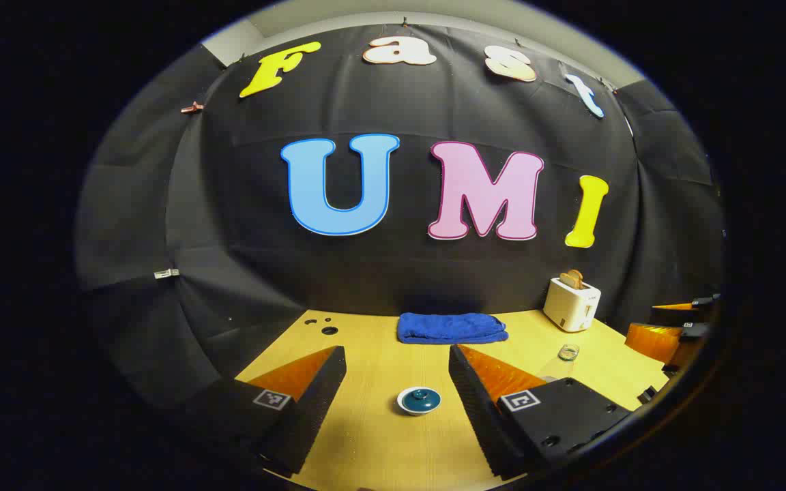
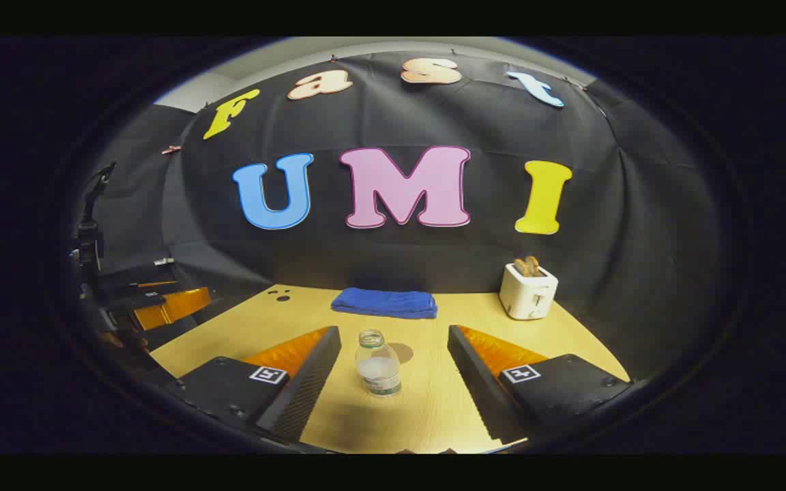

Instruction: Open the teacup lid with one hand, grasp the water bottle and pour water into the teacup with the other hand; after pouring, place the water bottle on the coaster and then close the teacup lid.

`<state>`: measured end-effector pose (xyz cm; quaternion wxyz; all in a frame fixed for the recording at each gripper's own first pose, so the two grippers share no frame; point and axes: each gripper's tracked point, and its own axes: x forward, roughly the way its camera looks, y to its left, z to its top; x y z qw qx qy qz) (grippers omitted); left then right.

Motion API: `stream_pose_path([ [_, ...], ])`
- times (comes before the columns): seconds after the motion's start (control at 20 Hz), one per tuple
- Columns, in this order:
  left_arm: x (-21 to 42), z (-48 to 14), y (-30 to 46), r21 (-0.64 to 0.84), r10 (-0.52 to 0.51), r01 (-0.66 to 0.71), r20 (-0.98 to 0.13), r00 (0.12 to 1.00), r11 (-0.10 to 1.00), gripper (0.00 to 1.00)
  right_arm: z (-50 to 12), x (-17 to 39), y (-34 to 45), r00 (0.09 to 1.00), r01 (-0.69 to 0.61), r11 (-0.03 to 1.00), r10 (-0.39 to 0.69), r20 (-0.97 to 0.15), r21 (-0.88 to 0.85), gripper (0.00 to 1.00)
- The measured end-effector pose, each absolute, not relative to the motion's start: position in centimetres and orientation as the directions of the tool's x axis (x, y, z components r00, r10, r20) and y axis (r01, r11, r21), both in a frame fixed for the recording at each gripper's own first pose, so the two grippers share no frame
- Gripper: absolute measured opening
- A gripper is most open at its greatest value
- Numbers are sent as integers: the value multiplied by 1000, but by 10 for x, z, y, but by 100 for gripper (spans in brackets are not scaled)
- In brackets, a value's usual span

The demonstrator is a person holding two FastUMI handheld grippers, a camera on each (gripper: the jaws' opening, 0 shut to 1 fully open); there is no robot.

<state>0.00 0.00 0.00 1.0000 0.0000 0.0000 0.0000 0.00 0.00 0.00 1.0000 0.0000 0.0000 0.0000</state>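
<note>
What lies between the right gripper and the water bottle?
Only bare table, seen in the right gripper view: the water bottle stands ahead of the open right gripper.

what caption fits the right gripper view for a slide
Open right gripper lined up on the uncapped water bottle standing on the wooden table, blue towel and toaster behind.

1. The left hand-held gripper (image 1: 398,382) is held wide open above the wooden bench (image 1: 379,443), nothing between its 2 fingers.
2. A lidded teacup (image 1: 419,400) is seen on the bench between the fingers, untouched.
3. A folded blue towel (image 1: 452,327) is laid at the back edge.
4. A white toaster (image 1: 572,304) is placed at the right rear.
5. A water bottle (image 1: 565,356) stands near the right finger, partly hidden.
</note>
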Motion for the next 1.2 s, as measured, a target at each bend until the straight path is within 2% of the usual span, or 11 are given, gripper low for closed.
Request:
stream_pose_path([
  [0.45, 7, -36, -6, -20, 8, -10, -93, 996, 1000, 96, -10, 17, 16, 996, -89, 996, 89, -15, -4, 98],
  [0.75, 25, -36, -5, 21, 26, -25, -60, 998, 999, 95, -17, 26, 19, 991, -128, 992, 128, -39, 0, 98],
  [1.2, 85, -93, -23, 20, -58, 61, -126, 990, 998, 96, -40, 58, 24, 985, -154, 988, 152, -79, -13, 98],
])
